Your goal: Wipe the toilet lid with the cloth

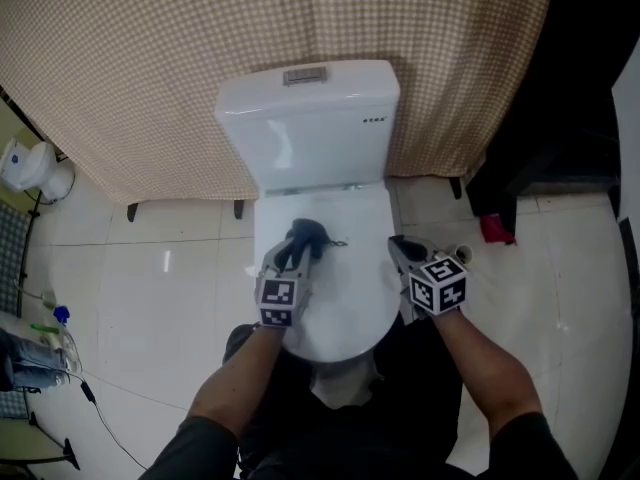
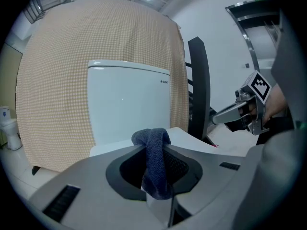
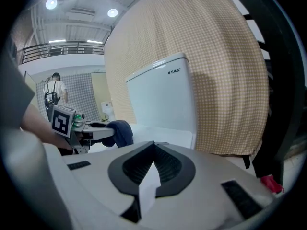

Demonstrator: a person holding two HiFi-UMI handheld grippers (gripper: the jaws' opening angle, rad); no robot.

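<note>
Left gripper (image 1: 296, 251) clamped on a dark blue cloth (image 1: 310, 232), apparently touching the white toilet lid (image 1: 345, 308), right gripper (image 1: 398, 251) jaws together, empty, at the lid's rim

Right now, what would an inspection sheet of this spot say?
Surface: white toilet lid, closed, no dirt visible.
Job's things: dark blue cloth, bunched, over the lid.
Clutter: small red thing on the floor to the right; bottles at far left.
Grippers: left gripper shut on the cloth; right gripper shut, empty, by the lid's right edge.
Cables: thin dark cable on the floor, left.
Surroundings: checked curtain, white tank.
</note>
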